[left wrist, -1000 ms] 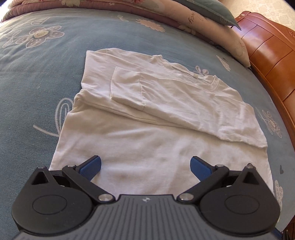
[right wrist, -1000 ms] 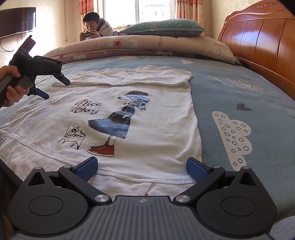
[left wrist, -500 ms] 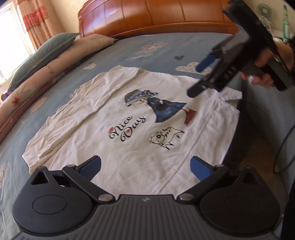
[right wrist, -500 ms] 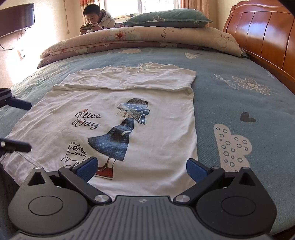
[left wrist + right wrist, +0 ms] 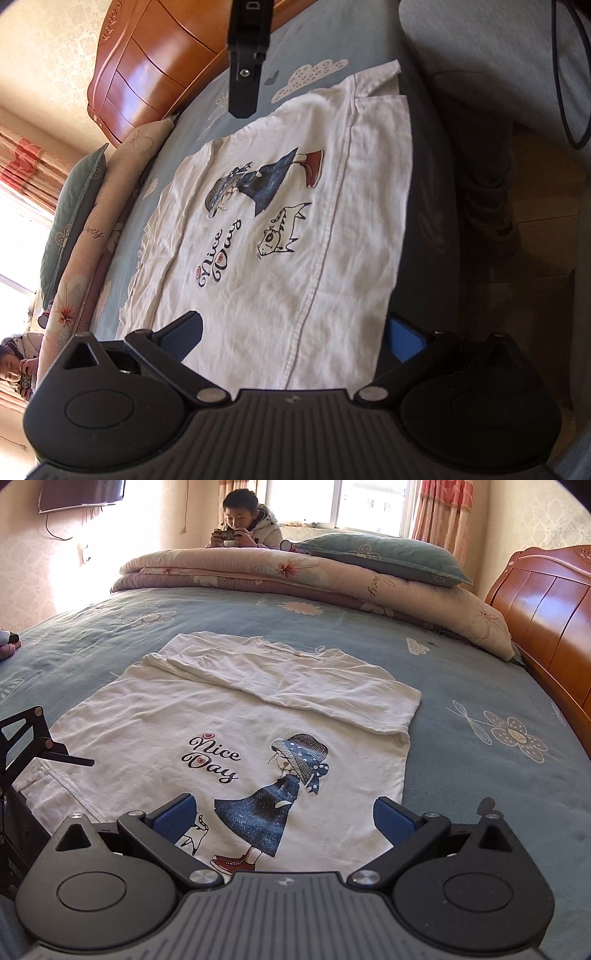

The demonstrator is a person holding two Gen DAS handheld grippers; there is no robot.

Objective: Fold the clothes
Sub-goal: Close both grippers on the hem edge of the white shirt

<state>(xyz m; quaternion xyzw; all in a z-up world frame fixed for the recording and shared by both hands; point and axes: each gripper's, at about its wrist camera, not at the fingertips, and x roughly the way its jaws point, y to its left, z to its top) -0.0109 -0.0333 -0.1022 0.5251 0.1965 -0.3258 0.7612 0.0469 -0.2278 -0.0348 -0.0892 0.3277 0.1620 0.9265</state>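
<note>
A white T-shirt (image 5: 295, 240) with a "Nice Day" girl print lies flat on the blue bed sheet (image 5: 480, 775), its sleeves folded in at the far collar end (image 5: 288, 675). My left gripper (image 5: 295, 336) is open low at the hem by the bed's edge: one finger over the cloth, the other past the hem. My right gripper (image 5: 284, 814) is open just above the printed lower part of the T-shirt (image 5: 184, 716), holding nothing. One finger (image 5: 70, 759) of the left gripper shows at the left of the right wrist view.
A rolled floral quilt (image 5: 258, 572) and a green pillow (image 5: 380, 555) lie along the far side. The wooden headboard (image 5: 546, 602) is on the right. A person (image 5: 245, 524) sits behind the quilt. A leg (image 5: 487, 155) and a cable (image 5: 561, 92) are beside the bed.
My left gripper has swung from the collar end round to the hem at the bed's edge. My right gripper has moved up and forward over the print. Both stay open.
</note>
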